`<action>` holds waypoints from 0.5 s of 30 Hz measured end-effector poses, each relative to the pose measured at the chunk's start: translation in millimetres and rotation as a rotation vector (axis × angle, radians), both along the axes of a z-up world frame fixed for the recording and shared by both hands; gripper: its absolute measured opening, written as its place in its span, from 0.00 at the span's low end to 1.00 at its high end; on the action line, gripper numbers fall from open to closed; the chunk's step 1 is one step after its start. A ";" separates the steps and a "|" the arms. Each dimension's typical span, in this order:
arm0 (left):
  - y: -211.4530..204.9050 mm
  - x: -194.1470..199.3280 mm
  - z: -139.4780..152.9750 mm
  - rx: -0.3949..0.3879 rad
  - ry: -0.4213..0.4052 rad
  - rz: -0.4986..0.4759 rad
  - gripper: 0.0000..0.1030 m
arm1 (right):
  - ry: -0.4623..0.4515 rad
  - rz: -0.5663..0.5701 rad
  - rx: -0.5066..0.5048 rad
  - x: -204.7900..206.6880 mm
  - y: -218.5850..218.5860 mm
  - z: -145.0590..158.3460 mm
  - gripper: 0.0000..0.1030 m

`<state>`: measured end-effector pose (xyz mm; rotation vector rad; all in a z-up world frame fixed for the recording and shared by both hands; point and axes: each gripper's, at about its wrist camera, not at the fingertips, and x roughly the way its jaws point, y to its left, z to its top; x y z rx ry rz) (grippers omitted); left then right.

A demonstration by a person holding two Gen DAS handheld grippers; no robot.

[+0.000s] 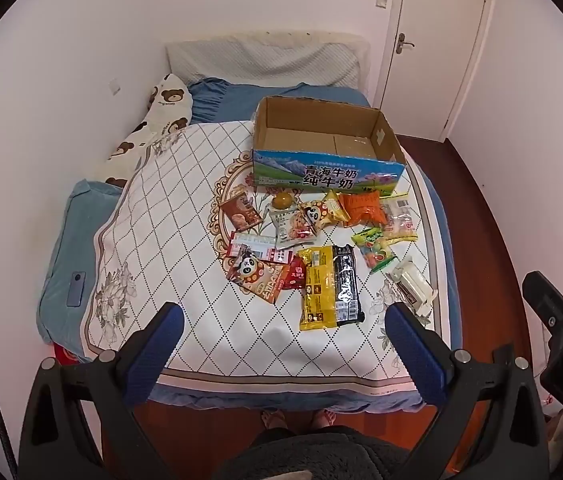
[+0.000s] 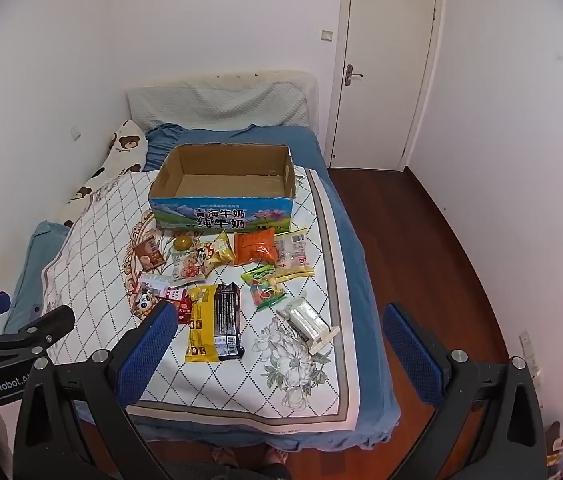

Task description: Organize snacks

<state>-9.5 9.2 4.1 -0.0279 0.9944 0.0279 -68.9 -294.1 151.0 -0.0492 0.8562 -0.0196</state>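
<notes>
Both tongs wide, empty | snacks ahead, apart | box beyond

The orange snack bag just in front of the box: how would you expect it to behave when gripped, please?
The orange snack bag looks puffed, so probably light and squashy. Its glossy film may slip between the pads. Its contents may crush under a hard squeeze.
</notes>
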 end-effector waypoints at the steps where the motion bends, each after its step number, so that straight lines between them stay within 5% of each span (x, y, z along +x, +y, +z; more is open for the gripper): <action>1: 1.3 0.0 -0.1 0.000 -0.001 0.000 1.00 | -0.002 0.000 0.000 -0.5 -0.2 -0.5 1.00; 15: 3.1 -1.0 1.9 -0.003 0.005 -0.010 1.00 | 0.009 0.000 0.007 0.3 -0.9 -2.6 1.00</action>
